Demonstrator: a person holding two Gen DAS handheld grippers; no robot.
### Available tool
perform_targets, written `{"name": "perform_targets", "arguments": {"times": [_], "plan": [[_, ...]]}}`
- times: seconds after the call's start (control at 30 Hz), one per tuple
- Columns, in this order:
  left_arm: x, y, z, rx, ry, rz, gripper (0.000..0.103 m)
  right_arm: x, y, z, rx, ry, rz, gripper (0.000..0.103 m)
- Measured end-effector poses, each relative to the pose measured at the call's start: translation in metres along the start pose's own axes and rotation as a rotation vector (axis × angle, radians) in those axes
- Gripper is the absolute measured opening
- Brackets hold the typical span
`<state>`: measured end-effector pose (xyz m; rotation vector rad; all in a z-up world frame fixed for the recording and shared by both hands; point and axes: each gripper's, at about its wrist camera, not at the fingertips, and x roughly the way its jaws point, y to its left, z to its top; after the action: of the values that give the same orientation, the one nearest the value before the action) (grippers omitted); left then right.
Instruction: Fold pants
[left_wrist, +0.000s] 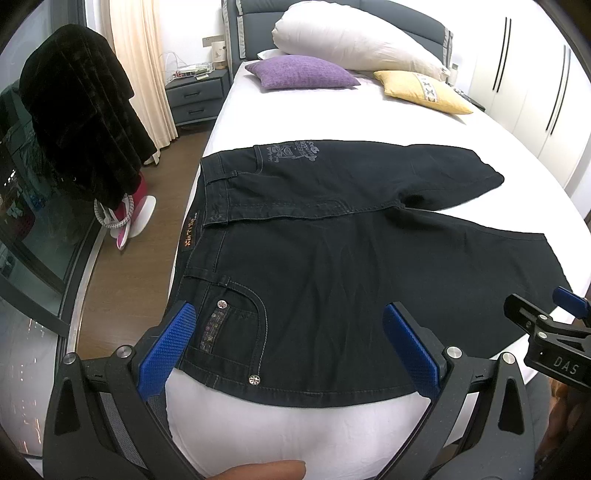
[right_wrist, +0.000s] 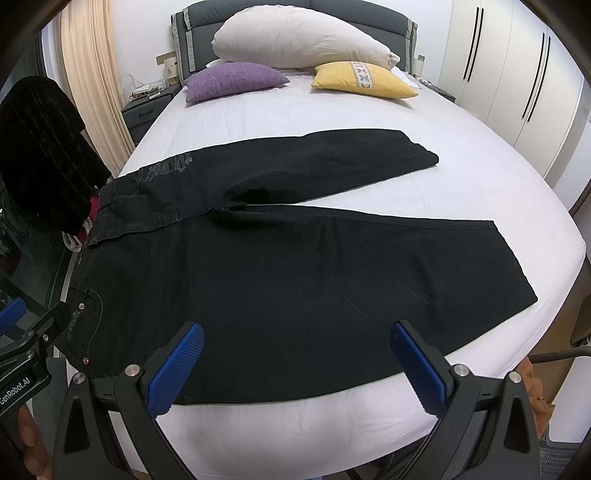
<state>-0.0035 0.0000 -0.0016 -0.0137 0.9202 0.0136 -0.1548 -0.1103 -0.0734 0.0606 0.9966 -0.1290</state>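
Black jeans (left_wrist: 332, 258) lie flat across the white bed (left_wrist: 295, 424), waistband at the left, both legs spread to the right. They also show in the right wrist view (right_wrist: 277, 280). My left gripper (left_wrist: 288, 332) is open and empty, hovering over the near hip pocket and near edge of the jeans. My right gripper (right_wrist: 295, 350) is open and empty, hovering over the near leg's thigh by its near edge. The right gripper shows at the right edge of the left wrist view (left_wrist: 546, 321); the left gripper shows at the left edge of the right wrist view (right_wrist: 22, 332).
A purple cushion (left_wrist: 301, 72), a yellow cushion (left_wrist: 421, 90) and a large white pillow (left_wrist: 354, 40) lie at the head of the bed. A dark garment (left_wrist: 81, 110) hangs at the left over the wood floor. A nightstand (left_wrist: 195, 96) stands at the back left. White wardrobes (right_wrist: 517, 74) stand at the right.
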Motion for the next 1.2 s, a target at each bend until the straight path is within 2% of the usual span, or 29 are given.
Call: {"name": "perform_targets", "arguments": {"times": [1.2], "plan": [[0.0041,-0.0010,-0.0055,0.002,0.003,0.002,0.103,0.0009,0.0008,-0.0008,-0.001,0.003,-0.001,0.103]]}}
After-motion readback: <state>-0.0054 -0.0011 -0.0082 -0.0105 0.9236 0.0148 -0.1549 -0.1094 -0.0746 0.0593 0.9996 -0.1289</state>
